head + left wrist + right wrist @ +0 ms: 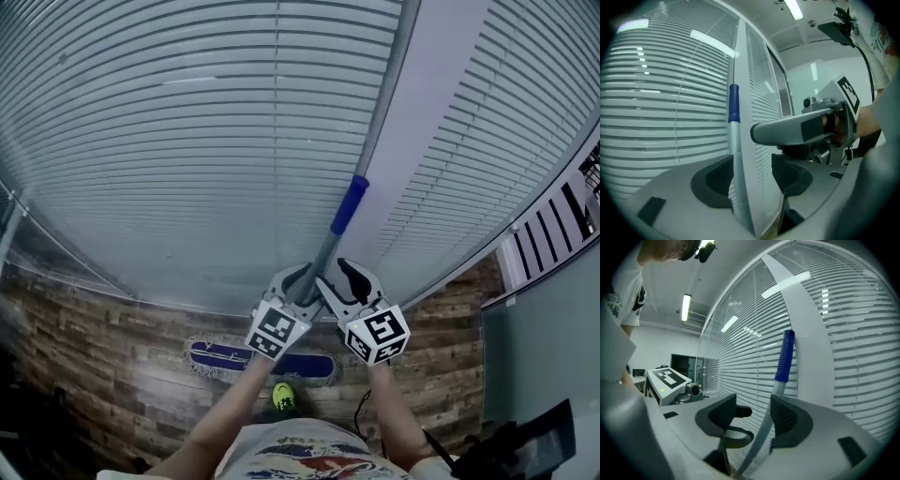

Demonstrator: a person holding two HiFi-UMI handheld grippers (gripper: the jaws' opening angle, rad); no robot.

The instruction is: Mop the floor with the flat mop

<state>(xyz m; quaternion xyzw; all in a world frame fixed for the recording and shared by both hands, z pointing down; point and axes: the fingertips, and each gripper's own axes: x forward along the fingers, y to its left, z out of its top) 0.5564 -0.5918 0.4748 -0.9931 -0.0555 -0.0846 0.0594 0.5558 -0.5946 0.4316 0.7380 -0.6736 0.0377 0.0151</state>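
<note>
Left gripper (752, 177) and right gripper (752, 416) stand open around the grey, blue-sleeved metal mop pole (349, 206). Only the head view shows its blue flat mop head (225, 356) on the wood-plank floor (94, 347), near the white-slatted wall (187, 141), with planks to either side.

Head view looks steeply down; both gripper views face seemingly level, close-up, sharing the mop handle (349, 204).

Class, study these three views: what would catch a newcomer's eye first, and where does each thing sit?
The long mop handle with its blue grip rises along the pale pillar, between walls of white blinds. Low on the handle, the left gripper and the right gripper stand open around it, neither clamped. Below them, the flat mop head lies on the wood-pattern floor.
</note>
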